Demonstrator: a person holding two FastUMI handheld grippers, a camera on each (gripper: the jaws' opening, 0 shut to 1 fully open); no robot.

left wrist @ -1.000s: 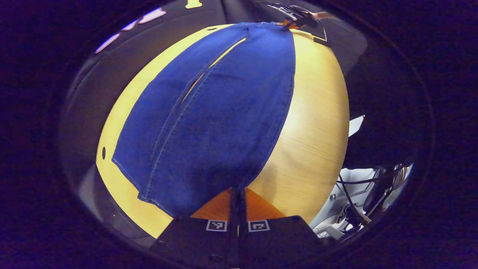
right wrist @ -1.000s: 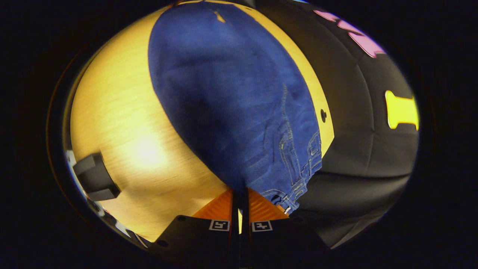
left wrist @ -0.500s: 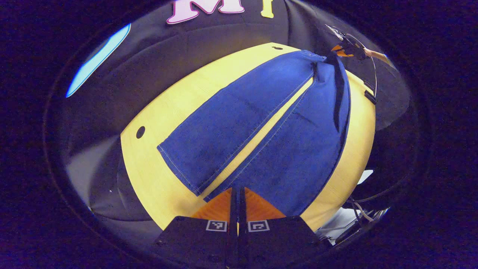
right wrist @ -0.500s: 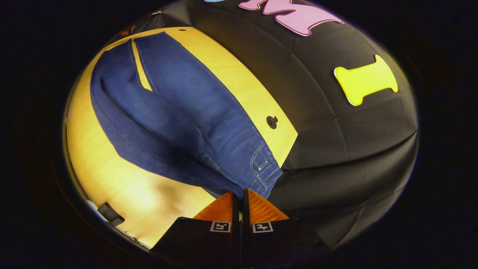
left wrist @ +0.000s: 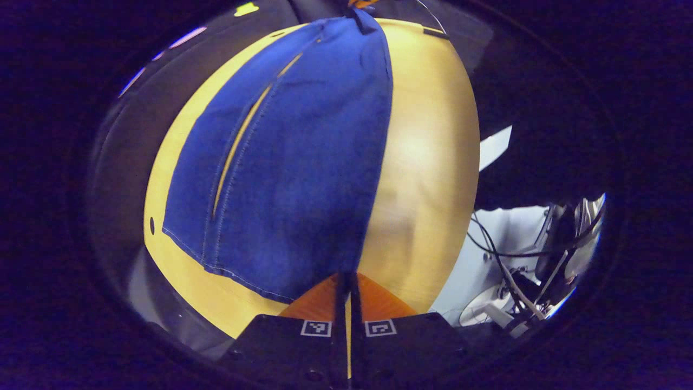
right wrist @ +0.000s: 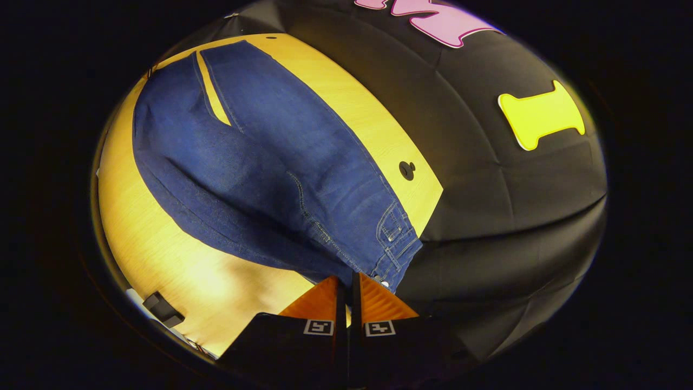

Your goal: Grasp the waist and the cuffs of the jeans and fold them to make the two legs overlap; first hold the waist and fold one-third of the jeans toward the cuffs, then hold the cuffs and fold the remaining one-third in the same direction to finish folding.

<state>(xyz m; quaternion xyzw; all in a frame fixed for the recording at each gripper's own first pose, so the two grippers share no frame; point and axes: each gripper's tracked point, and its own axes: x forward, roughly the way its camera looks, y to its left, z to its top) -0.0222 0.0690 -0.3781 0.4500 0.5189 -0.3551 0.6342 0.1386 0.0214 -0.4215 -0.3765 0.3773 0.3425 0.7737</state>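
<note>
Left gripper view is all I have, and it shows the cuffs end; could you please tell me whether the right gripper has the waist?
Observer: Yes. In the right gripper view, the right gripper has its jaws closed on a waistband corner of the blue denim jeans.
Operator: Thank you. How does the fabric lie from there?
Observer: A darker fold runs along the jeans' near edge, from the jaws toward the legs, above the yellow wooden table.
Operator: Is anything beside the waist?
Observer: A round dark hole in the tabletop sits just beyond the belt loops.
</note>
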